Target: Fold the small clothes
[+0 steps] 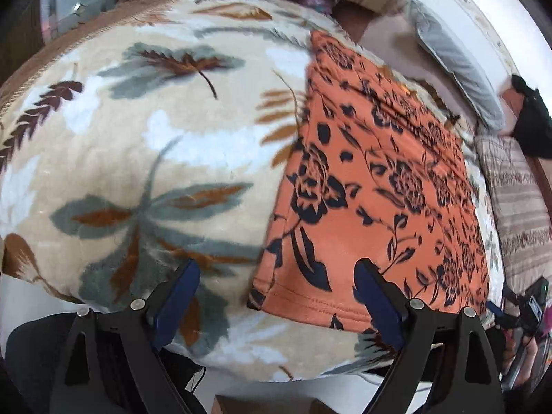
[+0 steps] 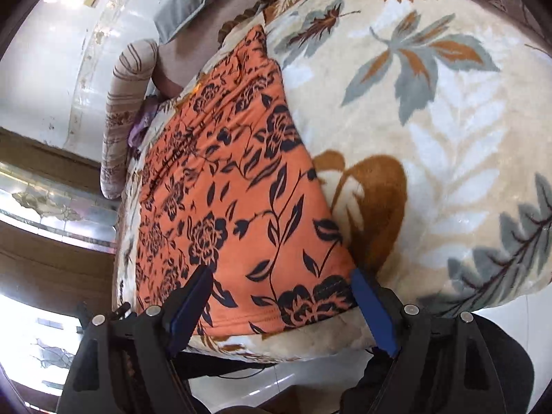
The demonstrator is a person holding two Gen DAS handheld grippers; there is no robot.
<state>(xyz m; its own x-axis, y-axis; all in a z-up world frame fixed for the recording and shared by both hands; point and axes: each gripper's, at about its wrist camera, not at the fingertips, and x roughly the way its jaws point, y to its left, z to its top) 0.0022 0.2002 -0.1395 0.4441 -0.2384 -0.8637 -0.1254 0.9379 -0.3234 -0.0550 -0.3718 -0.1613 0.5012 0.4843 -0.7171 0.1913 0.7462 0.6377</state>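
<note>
Under you is a bed covered by a cream leaf-print blanket (image 1: 145, 158), with a striped bolster (image 1: 517, 214) along its far side and a grey pillow (image 1: 455, 65) by the wall. On the blanket lies the orange floral garment (image 1: 372, 186), spread flat and smooth, its stitched hem (image 1: 310, 305) running along the near edge of the bed. By the look of it, you are at the approach to a fold, with nothing gripped yet. Your left gripper (image 1: 276, 296) hangs released over the hem's left corner, one finger over bare blanket, the other over cloth. Your right gripper (image 2: 281, 305) is also released, jaws spread wide across the hem's other end, holding nothing. Next, you likely need to lower both onto the hem corners, pinch only the garment rather than the plush beneath, then carry that edge away toward the far end.
</note>
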